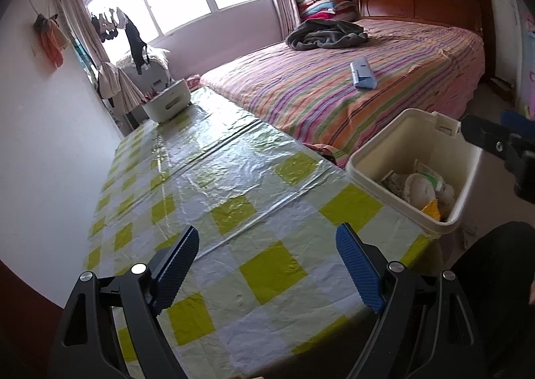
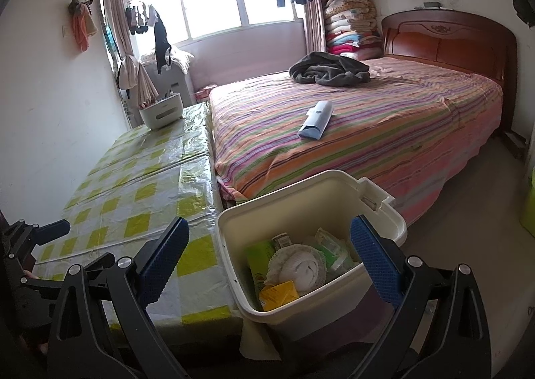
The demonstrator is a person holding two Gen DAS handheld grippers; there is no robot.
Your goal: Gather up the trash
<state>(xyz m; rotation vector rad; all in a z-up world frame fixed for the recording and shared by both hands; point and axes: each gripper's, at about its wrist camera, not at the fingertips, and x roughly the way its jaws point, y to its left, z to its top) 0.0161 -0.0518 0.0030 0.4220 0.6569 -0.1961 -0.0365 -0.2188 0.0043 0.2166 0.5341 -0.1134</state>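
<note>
A cream trash bin (image 2: 240, 282) stands at the table's right edge and holds several pieces of trash: a white foam net (image 2: 301, 267), a yellow wrapper (image 2: 279, 293), green packets. It also shows in the left wrist view (image 1: 367, 158). My right gripper (image 2: 267, 258) is open and empty, just above the bin's near rim. My left gripper (image 1: 267, 268) is open and empty over the checked tablecloth (image 1: 217, 178).
A white basket (image 1: 167, 101) sits at the table's far end. A striped bed (image 2: 367, 131) lies right of the table with a blue packet (image 2: 316, 124) and a dark blanket (image 2: 329, 73) on it. A wall is on the left.
</note>
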